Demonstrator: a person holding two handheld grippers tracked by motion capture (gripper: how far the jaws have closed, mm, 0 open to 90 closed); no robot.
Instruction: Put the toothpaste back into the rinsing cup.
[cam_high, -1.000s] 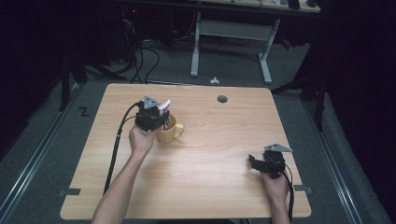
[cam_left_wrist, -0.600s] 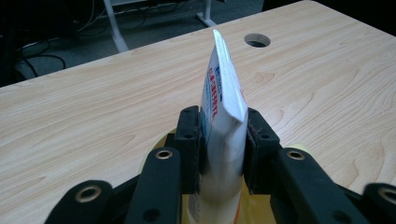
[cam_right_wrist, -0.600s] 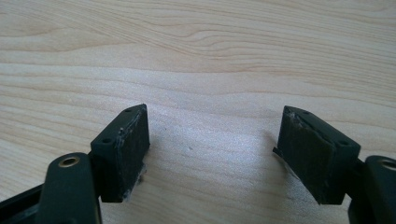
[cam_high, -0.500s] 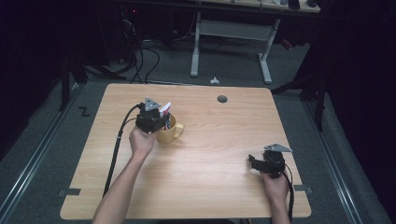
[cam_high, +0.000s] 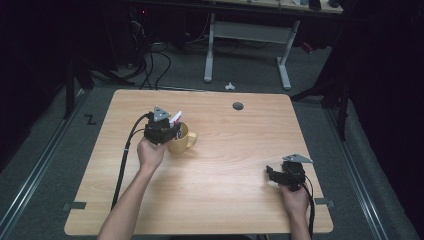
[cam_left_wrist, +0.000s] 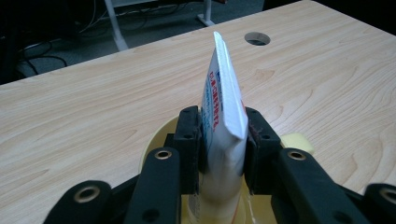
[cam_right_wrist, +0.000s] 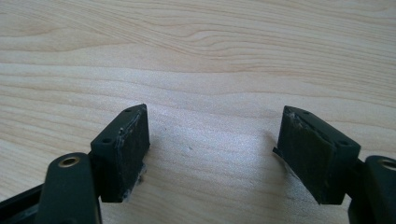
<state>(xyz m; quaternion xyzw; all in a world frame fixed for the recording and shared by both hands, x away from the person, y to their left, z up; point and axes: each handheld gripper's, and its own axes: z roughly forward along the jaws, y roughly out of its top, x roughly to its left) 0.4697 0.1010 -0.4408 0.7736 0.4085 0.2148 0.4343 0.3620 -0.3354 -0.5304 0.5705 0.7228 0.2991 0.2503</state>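
A yellow mug (cam_high: 181, 139) stands on the wooden table (cam_high: 220, 200), left of centre, its handle pointing right. My left gripper (cam_high: 170, 131) is over the mug, shut on a white tube with red print (cam_left_wrist: 223, 112) whose crimped end sticks up while its lower end reaches down into the mug (cam_left_wrist: 156, 140). The tube (cam_high: 175, 119) shows as a white and red sliver above the mug rim. My right gripper (cam_high: 272, 172) rests low over the table near the front right, open, with bare wood between its fingers (cam_right_wrist: 123, 151).
A round cable hole (cam_high: 238, 106) sits in the table near its far edge. The left gripper's black cable (cam_high: 124, 160) runs down the table's left side. Desk legs and cables stand on the dark floor beyond.
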